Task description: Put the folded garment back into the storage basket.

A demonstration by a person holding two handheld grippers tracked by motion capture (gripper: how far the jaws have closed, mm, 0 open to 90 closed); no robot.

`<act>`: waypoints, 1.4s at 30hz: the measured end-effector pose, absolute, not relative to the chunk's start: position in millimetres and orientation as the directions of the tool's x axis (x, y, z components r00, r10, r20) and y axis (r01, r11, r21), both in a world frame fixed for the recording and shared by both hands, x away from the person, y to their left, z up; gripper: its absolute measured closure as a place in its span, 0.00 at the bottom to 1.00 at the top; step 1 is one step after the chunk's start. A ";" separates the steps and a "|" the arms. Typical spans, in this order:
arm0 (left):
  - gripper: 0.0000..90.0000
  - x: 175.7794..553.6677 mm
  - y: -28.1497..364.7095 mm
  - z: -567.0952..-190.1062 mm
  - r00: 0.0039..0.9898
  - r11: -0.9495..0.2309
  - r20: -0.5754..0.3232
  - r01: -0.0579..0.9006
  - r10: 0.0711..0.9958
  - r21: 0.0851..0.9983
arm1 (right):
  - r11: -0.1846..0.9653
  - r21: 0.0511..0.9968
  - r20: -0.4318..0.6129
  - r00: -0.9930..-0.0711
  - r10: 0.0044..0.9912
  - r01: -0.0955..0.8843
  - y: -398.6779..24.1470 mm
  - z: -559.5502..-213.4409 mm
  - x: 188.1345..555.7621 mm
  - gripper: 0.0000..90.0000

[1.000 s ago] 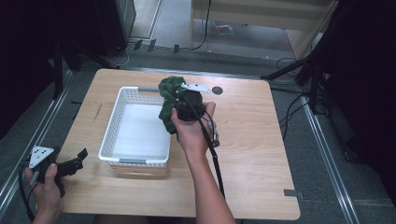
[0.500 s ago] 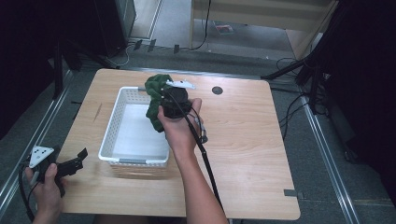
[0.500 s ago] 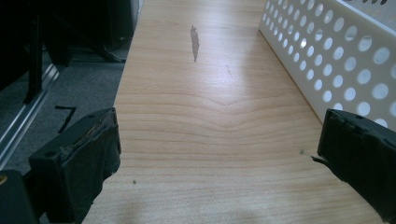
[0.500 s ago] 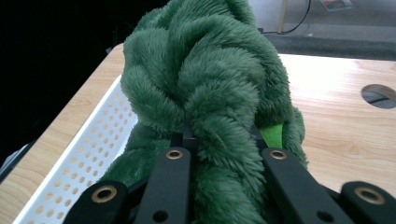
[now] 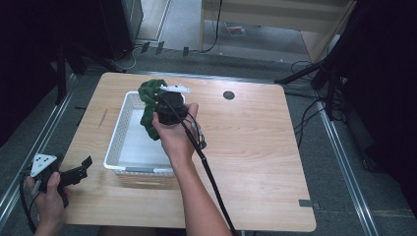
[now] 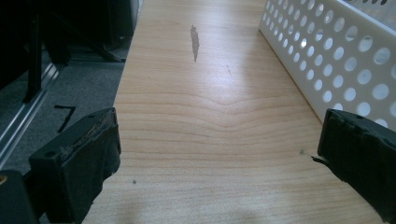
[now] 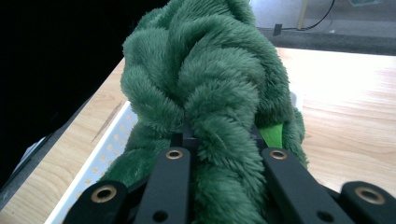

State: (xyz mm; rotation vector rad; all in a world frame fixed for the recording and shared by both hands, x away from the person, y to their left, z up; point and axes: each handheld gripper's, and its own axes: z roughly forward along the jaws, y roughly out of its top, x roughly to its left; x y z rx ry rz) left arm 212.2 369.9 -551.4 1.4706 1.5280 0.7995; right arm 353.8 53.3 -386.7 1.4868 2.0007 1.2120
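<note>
High view | right gripper [image 5: 158,98] fingers clamp green plush [image 5: 147,105] over basket [image 5: 118,147] rim; left gripper [image 5: 84,164] fingers apart

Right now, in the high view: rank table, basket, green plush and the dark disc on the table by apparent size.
1. Table
2. Basket
3. Green plush, partly hidden behind the right gripper, so unsure how much smaller
4. Dark disc
</note>
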 end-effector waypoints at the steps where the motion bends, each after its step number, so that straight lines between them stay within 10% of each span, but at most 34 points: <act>1: 0.00 212.2 369.9 -551.4 0.050 0.105 -0.142 0.447 0.989 0.888 | 0.077 0.803 0.192 -0.378 0.906 0.591 55.5 -387.8 353.7 0.89; 36: 0.00 212.1 370.2 -551.4 0.048 0.108 -0.145 0.450 0.988 0.886 | 0.091 0.704 0.206 -0.324 0.923 0.705 105.9 -479.0 374.8 0.86; 39: 0.00 212.1 370.3 -551.4 0.049 0.108 -0.146 0.450 0.988 0.886 | 0.093 0.699 0.205 -0.324 0.923 0.709 105.6 -483.7 378.4 0.80; 42: 0.00 212.2 370.2 -551.4 0.048 0.109 -0.146 0.448 0.988 0.887 | 0.135 0.717 0.183 -0.371 0.911 0.684 105.6 -487.7 381.2 0.54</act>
